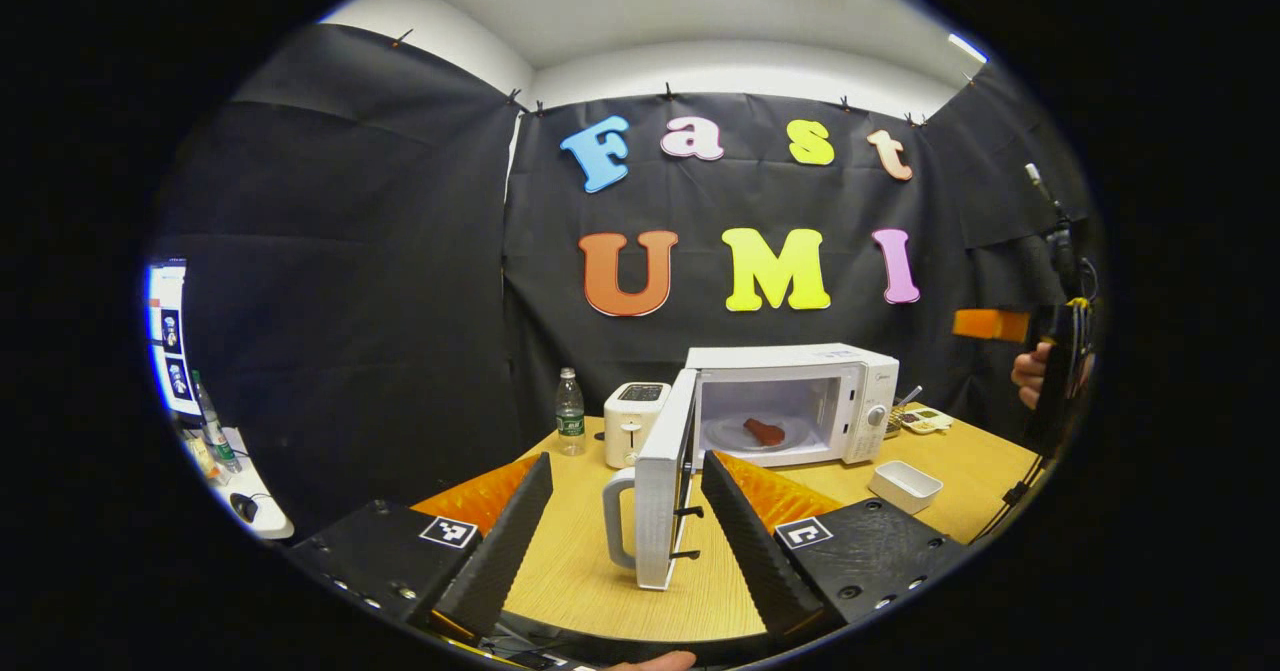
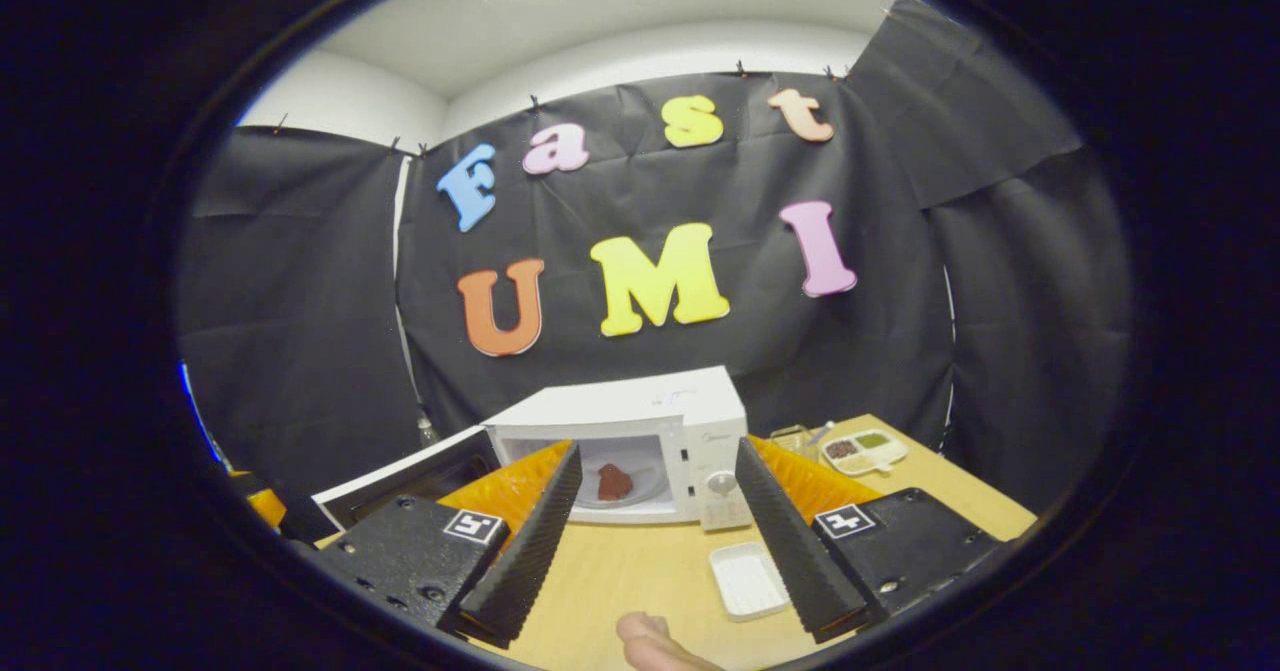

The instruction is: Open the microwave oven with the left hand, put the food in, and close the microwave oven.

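Note:
A white microwave [image 1: 790, 356] stands at the back of the wooden table [image 1: 590, 561]. Its door [image 1: 662, 496] hangs open toward me, handle [image 1: 615, 516] on the near edge. Inside, a reddish-brown piece of food [image 1: 765, 432] lies on the white turntable plate. My left gripper [image 1: 625, 521] is open, its fingers either side of the door's edge and apart from it. In the right gripper view the microwave [image 2: 640, 421] and the food [image 2: 613, 482] show between the spread fingers of my open right gripper [image 2: 655, 526], which holds nothing. Farther off at the right, a hand holds the other gripper [image 1: 1050, 351].
A white toaster [image 1: 633, 421] and a water bottle [image 1: 570, 413] stand left of the microwave. An empty white rectangular dish [image 1: 905, 485] [image 2: 748, 581] lies in front of it. A divided tray of small foods [image 2: 862, 451] sits at the right. A side desk [image 1: 240, 491] is at far left.

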Available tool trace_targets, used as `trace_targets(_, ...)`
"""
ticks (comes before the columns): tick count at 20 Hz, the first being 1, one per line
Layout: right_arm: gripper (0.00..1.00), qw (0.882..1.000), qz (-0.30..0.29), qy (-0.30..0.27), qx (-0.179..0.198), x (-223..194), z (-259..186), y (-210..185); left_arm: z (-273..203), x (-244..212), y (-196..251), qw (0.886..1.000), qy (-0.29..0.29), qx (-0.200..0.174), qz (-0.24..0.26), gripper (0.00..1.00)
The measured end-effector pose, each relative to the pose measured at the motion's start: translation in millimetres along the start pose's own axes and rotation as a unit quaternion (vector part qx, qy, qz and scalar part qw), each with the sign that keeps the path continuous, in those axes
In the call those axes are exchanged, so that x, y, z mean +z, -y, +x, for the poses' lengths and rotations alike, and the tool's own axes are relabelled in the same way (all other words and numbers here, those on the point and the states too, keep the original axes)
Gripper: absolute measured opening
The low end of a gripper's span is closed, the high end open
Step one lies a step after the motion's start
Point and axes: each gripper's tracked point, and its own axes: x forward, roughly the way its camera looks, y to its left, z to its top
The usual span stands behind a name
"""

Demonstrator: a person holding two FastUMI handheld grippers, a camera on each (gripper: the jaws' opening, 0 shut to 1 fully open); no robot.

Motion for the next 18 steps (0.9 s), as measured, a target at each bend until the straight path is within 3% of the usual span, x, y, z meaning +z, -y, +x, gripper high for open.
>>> trace_targets(1, 0.98, 1.0, -0.007, 0.01, -0.004, 9.6, -12.9, 7.9, -1.6, 1.7, -5.4, 1.0, 0.003, 0.008, 0.001, 0.92)
trace_targets(4, 0.98, 0.998, -0.038, 0.031, -0.034, 29.9, -47.8, 35.9, -2.4, -4.1, -7.0, 1.0, 0.001, 0.002, 0.004, 0.58)
trace_targets(5, 0.98, 0.997, -0.048, 0.035, -0.05, 34.3, -57.1, 46.5, -0.4, -8.1, -13.2, 1.0, -0.004, 0.011, 0.004, 0.36)
trace_targets(6, 0.98, 0.996, -0.056, 0.042, -0.058, 39.2, -65.2, 51.2, 4.7, -14.4, -18.8, 1.0, -0.012, 0.012, 0.0, 0.42)
trace_targets(7, 0.98, 0.995, -0.062, 0.045, -0.058, 40.9, -73.0, 52.6, 8.1, -20.8, -21.1, 1.0, -0.021, 0.011, -0.007, 0.24)
trace_targets(8, 0.98, 0.995, -0.066, 0.044, -0.054, 37.6, -78.4, 52.0, 11.7, -24.6, -25.6, 1.0, -0.023, 0.015, -0.013, 0.18)
trace_targets(11, 0.98, 0.996, -0.062, 0.045, -0.041, 36.3, -86.7, 56.0, 30.9, -47.5, -41.5, 0.999, -0.044, 0.031, -0.008, 0.14)
trace_targets(14, 0.99, 0.996, -0.051, 0.029, -0.071, 32.9, -83.1, 82.3, 62.8, -70.7, -49.2, 0.997, -0.063, 0.03, -0.014, 0.14)
trace_targets(15, 0.99, 0.996, -0.042, 0.026, -0.071, 32.4, -83.5, 85.0, 57.3, -78.3, -44.4, 0.997, -0.07, 0.028, -0.021, 0.0)
trace_targets(18, 0.99, 0.997, -0.032, 0.02, -0.074, 31.2, -88.3, 96.3, 71.6, -84.9, -41.4, 0.997, -0.067, 0.021, -0.015, 0.0)
